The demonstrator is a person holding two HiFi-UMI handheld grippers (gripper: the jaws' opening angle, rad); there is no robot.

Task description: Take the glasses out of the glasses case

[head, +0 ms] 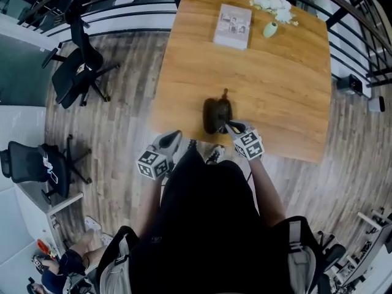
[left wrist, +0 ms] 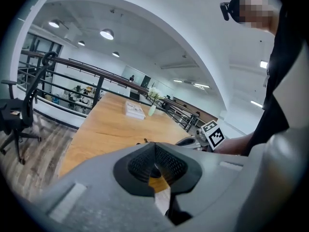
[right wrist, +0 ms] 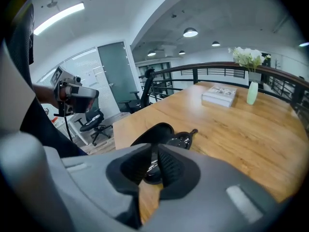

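Note:
A dark glasses case [head: 215, 114] lies open on the wooden table [head: 288, 84] near its front edge. In the right gripper view its lid [right wrist: 153, 131] stands up, and dark glasses [right wrist: 182, 140] lie in it with one temple tip pointing away. My right gripper [head: 231, 126] sits just at the case's near right side, its jaws together and holding nothing; the case shows just beyond its pads [right wrist: 169, 166]. My left gripper [head: 171, 138] hangs off the table's front left edge, also shut and empty, its pads [left wrist: 169, 166] closed against each other.
A book [head: 233, 26] and a pale green vase of white flowers [head: 270, 29] stand at the table's far end. Black office chairs [head: 79, 66] stand on the floor to the left. A dark railing [head: 135, 11] runs behind the table.

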